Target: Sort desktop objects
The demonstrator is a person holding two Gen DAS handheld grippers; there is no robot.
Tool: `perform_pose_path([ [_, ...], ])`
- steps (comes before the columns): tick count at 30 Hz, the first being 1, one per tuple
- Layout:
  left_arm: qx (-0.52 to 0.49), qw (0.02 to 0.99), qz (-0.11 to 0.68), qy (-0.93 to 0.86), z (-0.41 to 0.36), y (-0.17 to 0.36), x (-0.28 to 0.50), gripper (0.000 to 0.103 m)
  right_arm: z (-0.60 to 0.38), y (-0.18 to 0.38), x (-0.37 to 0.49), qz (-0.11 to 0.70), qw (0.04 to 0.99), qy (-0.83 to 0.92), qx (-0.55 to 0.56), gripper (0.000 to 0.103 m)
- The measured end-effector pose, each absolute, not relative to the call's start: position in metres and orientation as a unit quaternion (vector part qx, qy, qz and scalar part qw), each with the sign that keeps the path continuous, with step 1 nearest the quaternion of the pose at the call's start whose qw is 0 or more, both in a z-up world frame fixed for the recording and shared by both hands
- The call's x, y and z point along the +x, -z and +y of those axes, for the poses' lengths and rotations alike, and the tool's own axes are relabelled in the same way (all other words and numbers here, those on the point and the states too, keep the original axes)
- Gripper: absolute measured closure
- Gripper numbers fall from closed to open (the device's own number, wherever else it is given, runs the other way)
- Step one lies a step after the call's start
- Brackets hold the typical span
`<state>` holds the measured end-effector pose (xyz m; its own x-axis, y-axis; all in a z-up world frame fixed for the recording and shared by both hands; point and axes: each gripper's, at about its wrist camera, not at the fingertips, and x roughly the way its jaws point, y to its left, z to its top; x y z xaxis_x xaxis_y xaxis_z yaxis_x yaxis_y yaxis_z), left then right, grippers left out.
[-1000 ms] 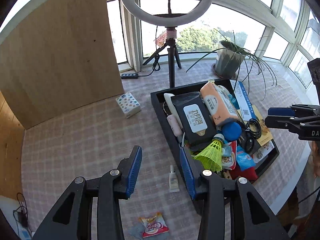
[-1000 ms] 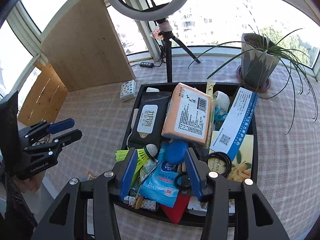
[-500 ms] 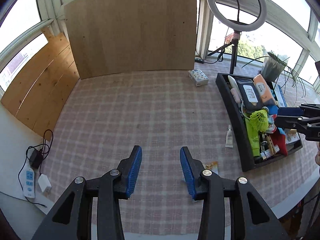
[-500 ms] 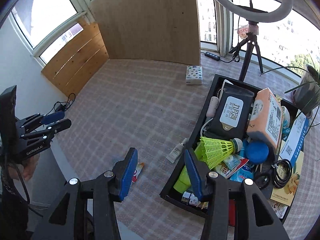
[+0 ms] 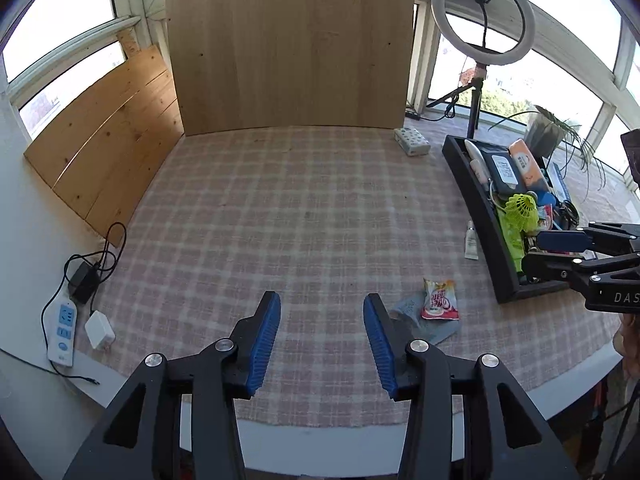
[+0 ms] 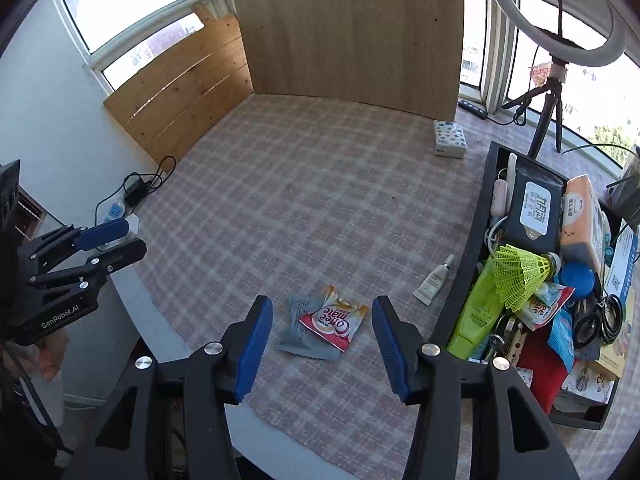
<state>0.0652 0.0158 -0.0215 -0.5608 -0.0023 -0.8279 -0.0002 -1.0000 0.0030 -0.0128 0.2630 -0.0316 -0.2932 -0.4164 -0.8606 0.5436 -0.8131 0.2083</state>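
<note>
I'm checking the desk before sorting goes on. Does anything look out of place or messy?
Yes. The black tray is heaped, things piled on each other, a yellow shuttlecock on top. Four things lie loose on the cloth outside it: a small white tube by its wall, a red sachet overlapping a grey packet, and a tissue pack.
</note>
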Motion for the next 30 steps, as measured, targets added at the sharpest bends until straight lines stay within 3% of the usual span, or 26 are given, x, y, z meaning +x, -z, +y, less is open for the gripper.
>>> perform_pose_path([
  [15, 0.490, -0.021, 0.003, 0.872, -0.012, 0.057, 0.076, 0.041, 0.312, 0.044, 0.027, -0.001, 0.171, 0.847, 0.502, 0.055],
  [30, 0.496, -0.048, -0.008, 0.867, -0.007, 0.063, 0.074, 0.041, 0.291, 0.059, 0.049, -0.013, 0.166, 0.842, 0.513, 0.055],
])
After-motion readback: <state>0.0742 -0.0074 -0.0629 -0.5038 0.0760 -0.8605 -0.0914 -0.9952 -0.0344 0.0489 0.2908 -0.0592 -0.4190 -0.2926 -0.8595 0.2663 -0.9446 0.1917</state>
